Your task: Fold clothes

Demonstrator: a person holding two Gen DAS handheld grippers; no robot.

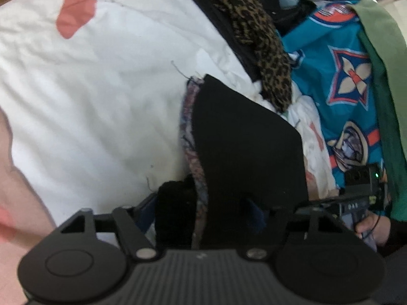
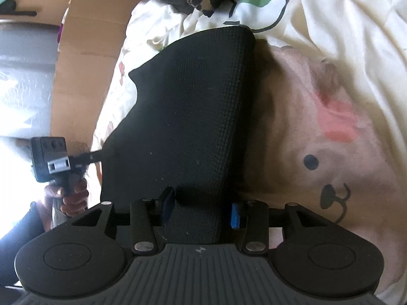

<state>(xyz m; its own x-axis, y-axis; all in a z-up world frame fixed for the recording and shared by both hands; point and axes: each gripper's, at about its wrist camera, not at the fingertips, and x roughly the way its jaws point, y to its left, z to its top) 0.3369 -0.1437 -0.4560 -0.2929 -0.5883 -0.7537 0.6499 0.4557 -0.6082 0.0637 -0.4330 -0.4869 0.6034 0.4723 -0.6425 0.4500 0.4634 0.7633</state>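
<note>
The left gripper (image 1: 223, 213) is closed on the black garment (image 1: 244, 137), pinching a bunched edge of it together with a strip of patterned lining (image 1: 189, 137) that runs down the garment's left side. The right gripper (image 2: 201, 211) also grips the black garment (image 2: 188, 117): its blue-padded fingers (image 2: 236, 214) sit against either side of a narrow neck of the cloth, which fans out above them into a broad, textured panel held taut.

Around the black garment lies a white duvet (image 1: 89, 96) printed with coral patches; in the right wrist view the same bedding (image 2: 330, 139) shows a pale pink cartoon bear face just right of the garment. Beyond the garment's far tip sits a leopard-print garment (image 1: 257, 38) on top of something dark. Right of the garment, in the left wrist view, is a teal patterned cloth (image 1: 338, 81) with orange-and-white motifs, and a green cloth (image 1: 384, 96) overlaps its far edge. Low to the garment's right, a hand (image 1: 368, 228) holds the other gripper's handle. In the right wrist view a hand (image 2: 68, 195) grips the left device to the garment's left, with brown cardboard (image 2: 86, 50) behind it.
</note>
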